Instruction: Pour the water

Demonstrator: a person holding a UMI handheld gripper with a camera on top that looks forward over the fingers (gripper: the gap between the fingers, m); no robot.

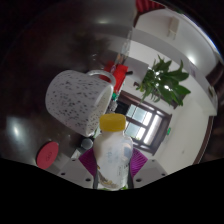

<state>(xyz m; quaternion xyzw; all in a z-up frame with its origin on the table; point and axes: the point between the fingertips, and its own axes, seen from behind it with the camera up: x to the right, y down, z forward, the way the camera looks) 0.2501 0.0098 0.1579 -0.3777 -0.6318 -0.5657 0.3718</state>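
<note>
My gripper (pixel 112 168) is shut on a clear plastic bottle (pixel 112 155) with a yellow cap (pixel 113 123). The purple pads press on its two sides. The bottle stands upright between the fingers. Just beyond and left of the cap is a white speckled cup (pixel 76 100), lying tilted with its mouth toward the bottle. The view is strongly tilted, so the table (pixel 30 120) and the room appear rotated.
A red round object (pixel 48 155) sits left of the fingers on the grey table. A green potted plant (pixel 164 82) stands beyond to the right by a white wall. A red object (pixel 119 76) lies beyond the cup. A dark window (pixel 140 122) is behind the bottle.
</note>
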